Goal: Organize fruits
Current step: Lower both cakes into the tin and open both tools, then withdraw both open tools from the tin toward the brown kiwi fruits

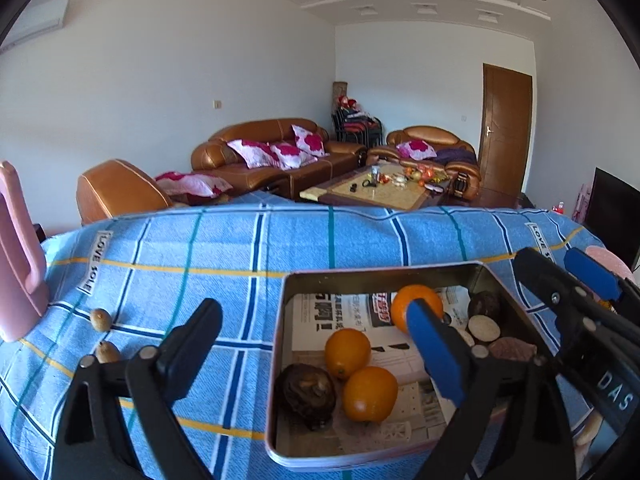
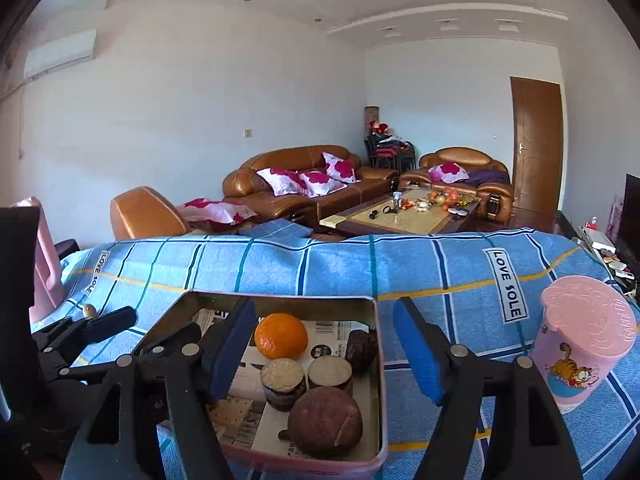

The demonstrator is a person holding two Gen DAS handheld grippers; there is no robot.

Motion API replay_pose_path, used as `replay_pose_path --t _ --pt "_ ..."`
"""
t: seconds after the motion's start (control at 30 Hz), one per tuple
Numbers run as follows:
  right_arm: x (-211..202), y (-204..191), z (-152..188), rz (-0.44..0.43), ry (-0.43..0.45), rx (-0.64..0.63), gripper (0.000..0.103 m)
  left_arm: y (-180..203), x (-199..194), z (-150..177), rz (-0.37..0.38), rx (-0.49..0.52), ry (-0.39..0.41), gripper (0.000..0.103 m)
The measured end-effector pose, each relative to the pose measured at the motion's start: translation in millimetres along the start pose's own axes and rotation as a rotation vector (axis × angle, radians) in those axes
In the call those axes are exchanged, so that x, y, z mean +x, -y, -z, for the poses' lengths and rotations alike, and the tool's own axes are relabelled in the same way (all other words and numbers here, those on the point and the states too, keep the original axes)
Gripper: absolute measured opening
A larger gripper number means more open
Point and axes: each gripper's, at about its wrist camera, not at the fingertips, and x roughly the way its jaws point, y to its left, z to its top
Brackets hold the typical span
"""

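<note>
both grippers hover over a metal tin (image 1: 516, 304) lined with newspaper, which sits on the blue checked cloth (image 1: 192, 248) covering the counter, toward its near edge. the left gripper (image 1: 316, 334) has its jaws wide apart and holds nothing; one jaw hangs over the cloth left of the tin, the other over the tin's inside. the right gripper (image 2: 324, 340) also has its jaws apart and empty, straddling the tin's right wall.

inside the tin lie three oranges (image 1: 347, 353), a dark wrinkled fruit (image 1: 308, 394) at the near left corner, and several brown and cut pieces (image 2: 325, 420) along the right side. two small brown kiwis (image 1: 100, 319) lie on the cloth near the counter's left edge, well apart from the tin, just beside a pink jug (image 1: 18, 264). a pink cup (image 2: 580, 340) with a cartoon cat stands right of the tin.

judging by this, most fruit is already gathered and the step in hand is fetching what lies outside. the next move likely calls for the left gripper to swing left and down over the nearer kiwi, jaws either side of it, then close gently: the fruit is small and round and could roll on the cloth.
</note>
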Motion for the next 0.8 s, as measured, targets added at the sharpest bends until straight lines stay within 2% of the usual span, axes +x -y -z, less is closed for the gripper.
replay_pose_path --t 0.03,0.1,0.17,0.27,0.37,0.47,0.8 --pt "-2.1 3.5 -1.2 0.009 0.010 0.019 0.075 -0.5 -4.5 -1.1 -0.013 0.004 0.026 0.100" --pt "-4.6 9.4 -2.4 0.037 0.024 0.059 0.084 -1.5 -9.3 -3.2 -0.037 0.003 0.061 0.103" --pt "-5.2 14.6 -2.8 0.052 0.032 0.086 0.085 -3.0 -10.9 -5.0 -0.065 0.010 0.079 0.103" --pt "-7.4 18.6 -2.1 0.062 0.057 0.107 0.085 -4.8 -10.3 -5.4 -0.096 0.027 0.089 0.103" --pt "-16.7 17.4 -1.4 0.074 0.127 0.105 0.085 -5.8 -11.1 -3.9 -0.108 0.032 0.092 0.103" --pt "-22.4 12.0 1.9 0.103 0.175 0.073 0.092 -8.0 -11.6 -1.5 -0.118 0.035 0.098 0.103" --pt "-21.8 1.6 5.2 0.120 0.116 0.032 0.093 -12.0 -14.5 3.1 -0.116 0.027 0.084 0.103"
